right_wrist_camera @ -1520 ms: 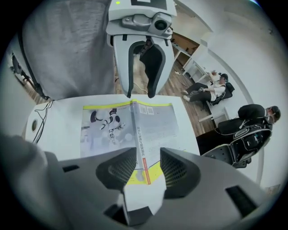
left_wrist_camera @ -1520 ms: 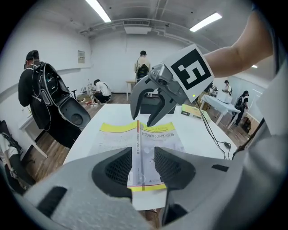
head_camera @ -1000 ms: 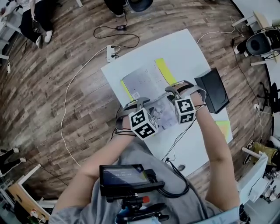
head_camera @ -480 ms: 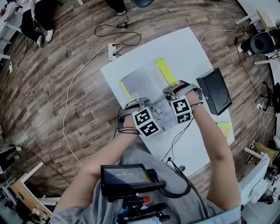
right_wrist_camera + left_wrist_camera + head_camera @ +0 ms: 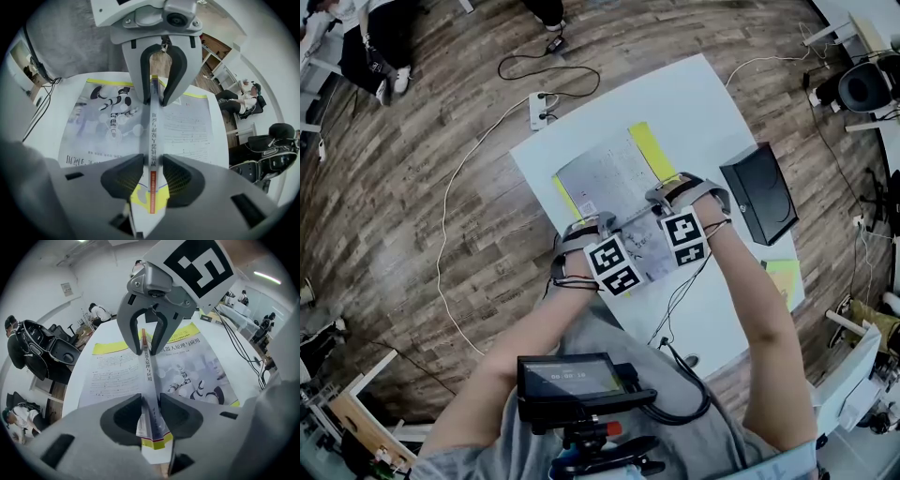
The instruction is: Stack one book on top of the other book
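1. Looking down through the head view, you have one book point(image 5: 607, 173) opened spine-up at the middle of the white table point(image 5: 694, 103), toward the edge nearest you. Its grey covers, yellow-banded at both ends, are spread flat to either side. Your left gripper point(image 5: 581, 228) sits at the spine's left end and your right gripper point(image 5: 677, 190) at its right end, both pointing steeply down. A black slab point(image 5: 759, 192) stands by the table's right edge, well apart from the book. I can't tell whether it is the second book. A yellow-green sheet point(image 5: 783, 277) lies near that same edge, closer to you.

2. In the left gripper view, your left gripper point(image 5: 151, 400) is clamped on the book point(image 5: 112, 376): both pads press the spine's near end. The right gripper point(image 5: 149, 345) grips the far end of the same spine.

3. In the right gripper view, your right gripper point(image 5: 152, 161) is likewise closed on the spine of the book point(image 5: 187, 126), pads tight against it. The left gripper point(image 5: 153, 98) pinches the opposite end.
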{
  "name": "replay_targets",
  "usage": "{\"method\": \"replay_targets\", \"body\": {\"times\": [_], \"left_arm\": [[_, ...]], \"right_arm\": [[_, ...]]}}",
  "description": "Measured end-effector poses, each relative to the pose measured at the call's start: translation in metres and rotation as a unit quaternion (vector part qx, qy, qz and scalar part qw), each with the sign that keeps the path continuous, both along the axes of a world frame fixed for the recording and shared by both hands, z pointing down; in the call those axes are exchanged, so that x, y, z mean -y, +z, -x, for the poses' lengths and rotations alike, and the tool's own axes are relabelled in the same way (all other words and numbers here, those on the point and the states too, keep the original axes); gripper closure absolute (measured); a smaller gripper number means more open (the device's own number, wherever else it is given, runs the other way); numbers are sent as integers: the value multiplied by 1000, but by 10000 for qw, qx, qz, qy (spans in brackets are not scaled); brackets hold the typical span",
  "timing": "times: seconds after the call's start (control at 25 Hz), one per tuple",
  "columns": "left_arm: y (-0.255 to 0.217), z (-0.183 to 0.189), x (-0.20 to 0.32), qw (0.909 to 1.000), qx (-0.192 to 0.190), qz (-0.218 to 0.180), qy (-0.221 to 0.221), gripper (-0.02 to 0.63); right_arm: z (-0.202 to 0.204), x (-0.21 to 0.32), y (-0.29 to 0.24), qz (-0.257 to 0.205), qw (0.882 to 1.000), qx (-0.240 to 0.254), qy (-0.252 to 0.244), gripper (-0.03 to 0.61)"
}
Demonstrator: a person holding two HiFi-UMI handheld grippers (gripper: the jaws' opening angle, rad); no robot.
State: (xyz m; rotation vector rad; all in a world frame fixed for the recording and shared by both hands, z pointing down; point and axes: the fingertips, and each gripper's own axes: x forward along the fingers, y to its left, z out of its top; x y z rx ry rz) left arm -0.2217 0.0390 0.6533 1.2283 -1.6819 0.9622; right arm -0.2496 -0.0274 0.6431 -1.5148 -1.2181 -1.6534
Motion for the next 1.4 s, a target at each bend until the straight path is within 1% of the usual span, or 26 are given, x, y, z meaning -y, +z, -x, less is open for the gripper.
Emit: {"method": "replay_targets", "body": {"times": [0.16,0.32,0.6,0.92,1.2,1.4], "left_arm": [[1,-1,2,10000,-71,8,26,506],[-4,-1,2,9998,-171,-63,-35,517],[-23,5,-2,9996,-248,-151,-49,531],[-58,-3,-4,9988,-337,-348,9,534],[-92,-21,-3,9980,-296,-550,111,535],[-117,-39,-3,9974,-234,-648,226,538]], "right_arm": [[0,1,0,-70,9999,-70,34,456],[-1,1,-4,-123,9999,-66,83,474],[4,-3,-21,-138,9994,18,306,495],[-6,-6,-56,-147,9988,30,476,502],[-25,-5,-87,-180,9981,92,584,503],[-45,-3,-112,-196,9973,122,690,504]]}}
